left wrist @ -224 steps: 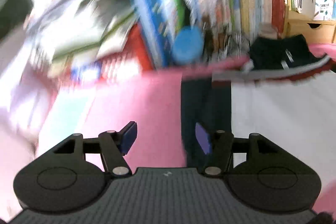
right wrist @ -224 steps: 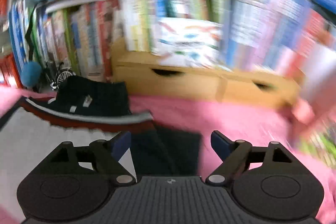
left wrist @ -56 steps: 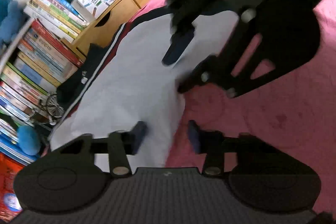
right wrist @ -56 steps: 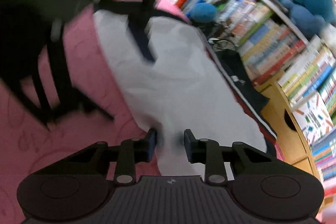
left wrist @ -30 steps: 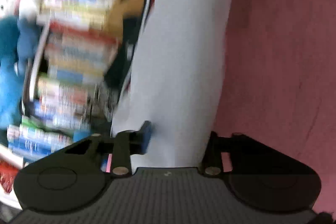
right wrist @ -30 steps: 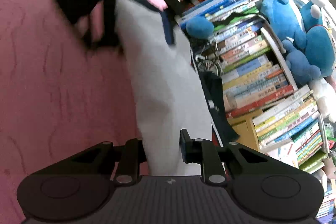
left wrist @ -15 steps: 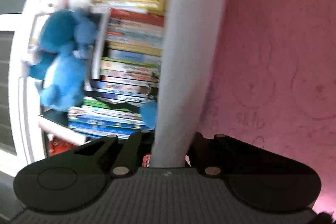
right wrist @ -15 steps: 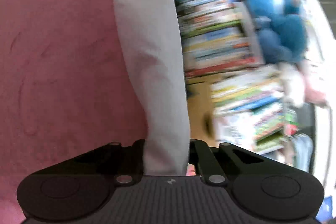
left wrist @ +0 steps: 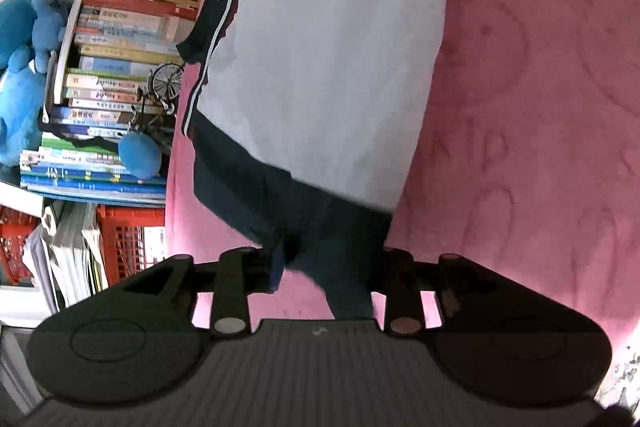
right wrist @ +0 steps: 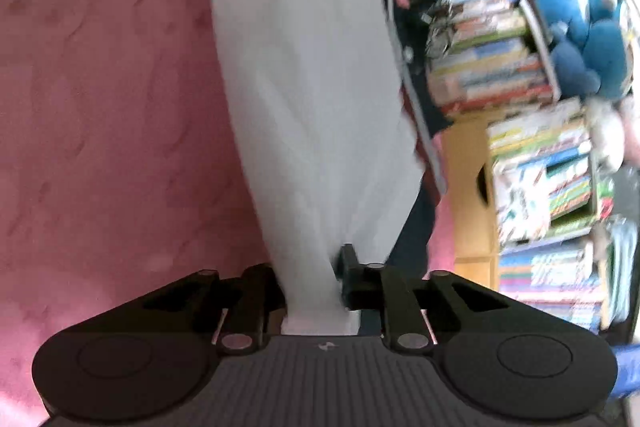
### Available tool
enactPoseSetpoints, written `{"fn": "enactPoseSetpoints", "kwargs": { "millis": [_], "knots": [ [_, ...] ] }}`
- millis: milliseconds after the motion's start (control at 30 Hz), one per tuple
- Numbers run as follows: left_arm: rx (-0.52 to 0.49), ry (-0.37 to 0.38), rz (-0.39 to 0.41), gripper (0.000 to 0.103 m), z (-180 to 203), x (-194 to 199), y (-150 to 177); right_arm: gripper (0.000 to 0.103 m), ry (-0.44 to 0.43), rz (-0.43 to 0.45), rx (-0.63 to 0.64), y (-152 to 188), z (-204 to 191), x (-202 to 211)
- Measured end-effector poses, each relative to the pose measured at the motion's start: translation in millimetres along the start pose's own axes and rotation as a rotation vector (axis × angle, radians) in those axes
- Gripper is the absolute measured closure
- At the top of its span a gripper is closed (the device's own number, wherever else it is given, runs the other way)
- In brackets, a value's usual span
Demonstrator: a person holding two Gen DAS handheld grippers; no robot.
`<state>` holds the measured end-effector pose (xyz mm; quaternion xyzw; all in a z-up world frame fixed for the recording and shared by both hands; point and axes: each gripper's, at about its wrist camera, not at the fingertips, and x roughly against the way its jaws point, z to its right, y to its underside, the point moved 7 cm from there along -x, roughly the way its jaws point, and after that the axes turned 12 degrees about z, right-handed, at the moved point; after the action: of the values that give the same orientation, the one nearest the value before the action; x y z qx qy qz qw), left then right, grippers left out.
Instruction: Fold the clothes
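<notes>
Whereas half a second ago both claws pinched the garment tight, their jaws have just been opening. The left gripper (left wrist: 326, 267) now stands parted, the shirt's (left wrist: 328, 39) navy sleeve lying loosely between its fingers. The right gripper (right wrist: 310, 285) is parted too, bunched white cloth (right wrist: 304, 107) still filling its gap. Ahead of both, the smooth white shirt, edged in maroon and navy stripes, spreads flat over the embossed pink blanket (left wrist: 528, 115).
</notes>
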<state>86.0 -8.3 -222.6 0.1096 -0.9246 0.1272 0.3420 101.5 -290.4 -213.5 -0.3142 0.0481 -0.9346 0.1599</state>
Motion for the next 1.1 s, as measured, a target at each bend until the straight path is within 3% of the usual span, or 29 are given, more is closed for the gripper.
{"fn": "enactPoseSetpoints", "kwargs": {
  "millis": [167, 233, 300, 367, 400, 433, 467, 533, 567, 633, 667, 800, 833, 933, 1000, 1100],
  "knots": [
    [0.065, 0.007, -0.089, 0.038, -10, 20, 39, 0.036, -0.016, -0.116, 0.056, 47, -3, 21],
    [0.114, -0.008, -0.143, 0.038, -21, 31, 56, 0.027, -0.043, -0.174, -0.017, 63, 5, 35],
    [0.262, -0.032, -0.192, 0.038, -48, 40, 66, 0.023, -0.070, -0.217, -0.138, 70, 20, 47],
    [0.413, -0.057, -0.239, 0.038, -75, 48, 75, 0.021, -0.049, -0.196, -0.323, 62, 48, 49],
    [0.521, -0.064, -0.237, 0.039, -91, 50, 72, 0.021, -0.034, -0.180, -0.420, 56, 63, 49],
    [0.660, -0.043, -0.188, 0.048, -105, 49, 60, 0.021, -0.020, -0.163, -0.517, 50, 78, 49],
    [0.800, -0.020, -0.136, 0.061, -121, 48, 47, 0.021, -0.005, -0.146, -0.615, 44, 93, 49],
    [1.041, 0.040, -0.015, 0.066, -146, 43, 15, 0.031, -0.036, -0.049, -0.843, 23, 121, 34],
    [1.112, 0.068, 0.051, 0.066, -152, 37, -4, 0.035, -0.069, -0.001, -0.940, 10, 134, 18],
    [1.148, 0.115, 0.140, 0.066, -151, 14, -47, 0.048, -0.125, 0.084, -1.058, -24, 150, -20],
    [1.144, 0.133, 0.168, 0.068, -147, 1, -67, 0.049, -0.146, 0.116, -1.083, -43, 154, -40],
    [1.065, 0.128, 0.153, 0.075, -127, -64, -108, 0.068, -0.189, 0.106, -1.099, -90, 130, -104],
    [1.097, 0.104, 0.120, 0.076, -128, -80, -101, 0.071, -0.182, 0.095, -1.098, -93, 127, -116],
    [1.245, 0.096, 0.070, 0.100, -138, -113, -70, 0.071, -0.149, 0.075, -1.105, -85, 125, -141],
    [1.302, 0.117, 0.076, 0.100, -144, -112, -56, 0.071, -0.149, 0.088, -1.125, -73, 124, -138],
    [1.291, 0.049, 0.070, 0.100, -156, -96, -50, 0.069, -0.151, 0.092, -1.190, -58, 129, -127]
  ]
}}
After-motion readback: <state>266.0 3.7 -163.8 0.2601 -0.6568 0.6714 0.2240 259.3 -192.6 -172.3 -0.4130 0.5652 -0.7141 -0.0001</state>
